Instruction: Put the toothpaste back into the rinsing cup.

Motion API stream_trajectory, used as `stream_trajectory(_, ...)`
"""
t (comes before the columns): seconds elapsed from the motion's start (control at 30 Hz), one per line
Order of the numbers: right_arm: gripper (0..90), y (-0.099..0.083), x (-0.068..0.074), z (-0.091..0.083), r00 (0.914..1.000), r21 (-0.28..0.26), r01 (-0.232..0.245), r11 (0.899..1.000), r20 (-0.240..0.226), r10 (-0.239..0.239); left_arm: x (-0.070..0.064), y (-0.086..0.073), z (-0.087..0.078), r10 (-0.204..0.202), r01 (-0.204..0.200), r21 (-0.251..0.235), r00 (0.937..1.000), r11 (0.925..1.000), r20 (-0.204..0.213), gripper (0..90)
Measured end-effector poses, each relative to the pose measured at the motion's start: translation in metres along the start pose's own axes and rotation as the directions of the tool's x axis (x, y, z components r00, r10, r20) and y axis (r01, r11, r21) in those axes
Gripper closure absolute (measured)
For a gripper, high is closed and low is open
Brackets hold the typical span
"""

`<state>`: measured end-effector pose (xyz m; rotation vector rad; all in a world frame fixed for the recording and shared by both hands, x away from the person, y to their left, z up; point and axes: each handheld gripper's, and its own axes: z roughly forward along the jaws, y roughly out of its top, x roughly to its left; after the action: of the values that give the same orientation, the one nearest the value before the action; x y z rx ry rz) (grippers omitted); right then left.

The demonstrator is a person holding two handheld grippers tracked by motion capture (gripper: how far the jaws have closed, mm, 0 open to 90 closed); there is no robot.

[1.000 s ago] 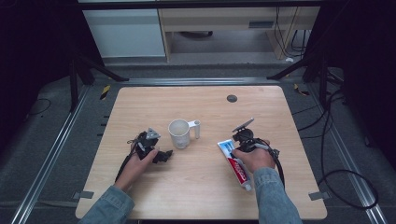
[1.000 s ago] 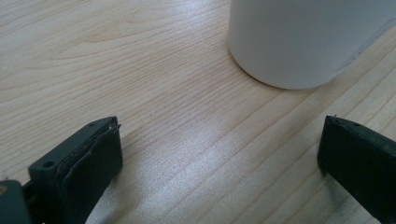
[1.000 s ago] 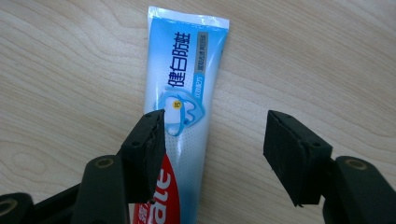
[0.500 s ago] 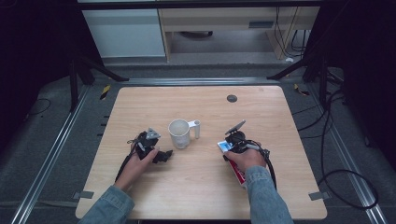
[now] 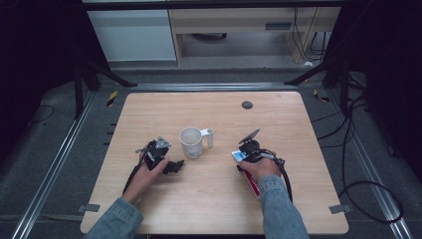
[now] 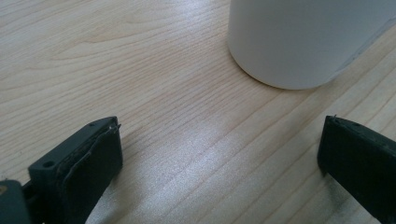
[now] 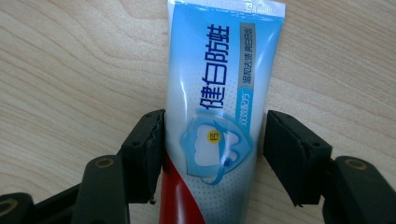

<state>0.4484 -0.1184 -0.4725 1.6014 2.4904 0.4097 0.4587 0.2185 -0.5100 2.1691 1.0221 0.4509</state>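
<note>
Both hand-held grippers open: right [image 7: 212,154] straddles toothpaste tube [image 7: 219,93], cap end hidden; left [image 6: 219,163] empty nr mug [image 6: 303,42]

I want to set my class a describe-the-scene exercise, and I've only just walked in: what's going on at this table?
A person sits at a wooden table with a two-jaw gripper in each hand. The right gripper straddles a toothpaste tube lying flat on the table; one jaw touches its side, the other stands slightly off, so it is not yet clamped. The left gripper rests open on the table, holding nothing, just short of a white mug that stands upright in the middle.
</note>
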Motion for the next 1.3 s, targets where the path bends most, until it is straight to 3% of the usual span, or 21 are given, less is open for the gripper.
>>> stream_trajectory(0.27,40.9,0.002,0.001,0.002,0.9999,0.001,0.012,1.0,0.011,-0.012,0.0,0.0,0.0,0.0,0.0,0.0,1.0,1.0,0.0,0.0)
stream_trajectory(0.6,50.8,0.001,0.002,0.0,0.9987,0.011,0.049,0.999,0.015,-0.049,0.0,0.0,0.0,0.001,-0.001,0.0,1.0,1.0,0.0,0.0)
stream_trajectory(0.8,68.0,0.0,-0.002,-0.007,0.9987,-0.002,0.05,0.999,-0.011,-0.05,0.0,0.0,0.0,0.0,0.0,0.0,1.0,1.0,0.0,0.0)
stream_trajectory(1.0,72.0,-0.003,-0.008,-0.013,0.9973,-0.028,0.052,0.998,-0.05,-0.054,0.0,0.0,0.0,0.0,0.0,0.0,1.0,1.0,0.001,0.0)
stream_trajectory(1.3,72.8,-0.002,-0.012,-0.033,0.9975,-0.037,0.051,0.998,-0.047,-0.053,0.0,0.0,0.0,0.0,0.0,0.001,1.0,1.0,-0.001,0.0)
